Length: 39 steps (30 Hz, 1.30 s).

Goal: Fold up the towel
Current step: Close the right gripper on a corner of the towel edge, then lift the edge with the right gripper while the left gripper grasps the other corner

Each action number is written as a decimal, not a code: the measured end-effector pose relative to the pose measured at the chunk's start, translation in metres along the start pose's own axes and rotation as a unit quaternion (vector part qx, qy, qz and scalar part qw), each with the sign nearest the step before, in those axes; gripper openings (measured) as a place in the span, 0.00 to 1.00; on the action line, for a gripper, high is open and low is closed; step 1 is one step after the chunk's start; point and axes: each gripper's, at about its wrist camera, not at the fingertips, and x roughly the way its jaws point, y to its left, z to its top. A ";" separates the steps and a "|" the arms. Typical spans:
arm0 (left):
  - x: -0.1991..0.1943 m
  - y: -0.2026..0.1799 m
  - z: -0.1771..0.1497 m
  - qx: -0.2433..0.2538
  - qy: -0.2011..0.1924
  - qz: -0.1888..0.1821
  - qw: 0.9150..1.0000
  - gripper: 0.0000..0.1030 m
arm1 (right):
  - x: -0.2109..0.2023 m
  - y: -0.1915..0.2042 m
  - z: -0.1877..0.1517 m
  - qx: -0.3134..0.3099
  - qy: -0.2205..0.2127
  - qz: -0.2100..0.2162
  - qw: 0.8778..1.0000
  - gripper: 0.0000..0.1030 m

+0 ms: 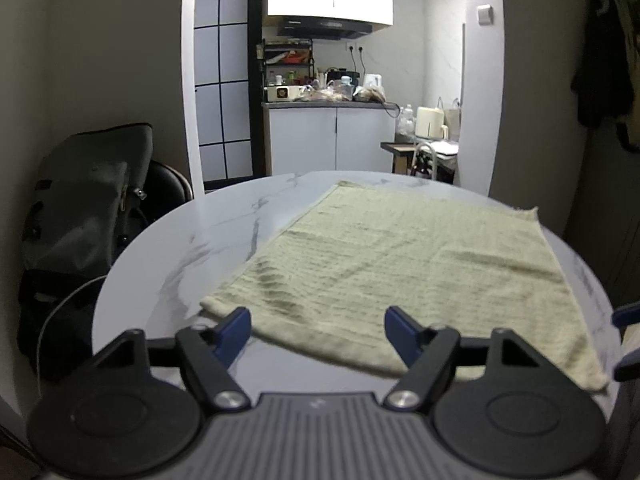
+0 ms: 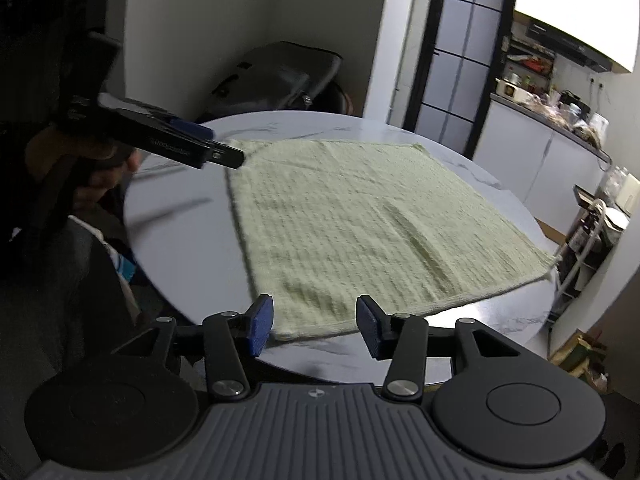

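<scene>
Two claws: both hang over the near rim of the desk, each by a near corner of the towel.
Left claw [image 1: 318,330]: blue pads spread wide, nothing between them, poised above the towel's near-left edge without touching it; the right wrist view shows it [image 2: 224,156] held in a hand [image 2: 80,168].
Right claw [image 2: 314,322]: pads parted to a middling gap, empty, framing the towel's near edge from just above.
Towel: pale green ribbed cloth towel [image 1: 400,272] lying spread flat on the desk, one low crease toward its right side.
Towel edges: left edge runs well inside the rim; the far-right and near-right corners reach almost to the rim.
Open room: a broad bare strip of desk lies left of the towel, and a narrow strip along the near rim.
Desk: round white marble-look desk [image 1: 168,248].
Room: dark grey fabric bag [image 1: 88,208] on a chair at far left; beyond, a kitchen with white cabinets [image 1: 332,140] and a cluttered worktop.
</scene>
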 end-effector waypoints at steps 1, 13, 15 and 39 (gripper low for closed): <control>0.000 0.000 -0.001 -0.003 0.000 -0.001 1.000 0.73 | 0.000 0.002 0.000 -0.004 0.000 0.003 1.000 0.49; 0.002 -0.003 -0.009 -0.033 -0.006 -0.001 0.999 0.72 | 0.020 -0.004 -0.002 0.016 0.013 0.025 0.999 0.47; 0.002 -0.003 -0.009 -0.034 -0.006 0.000 0.999 0.72 | 0.020 -0.007 -0.004 0.021 0.010 0.032 0.999 0.41; 0.002 -0.013 -0.022 -0.018 0.006 -0.024 1.000 0.72 | 0.004 -0.035 -0.012 0.023 0.010 -0.033 0.999 0.15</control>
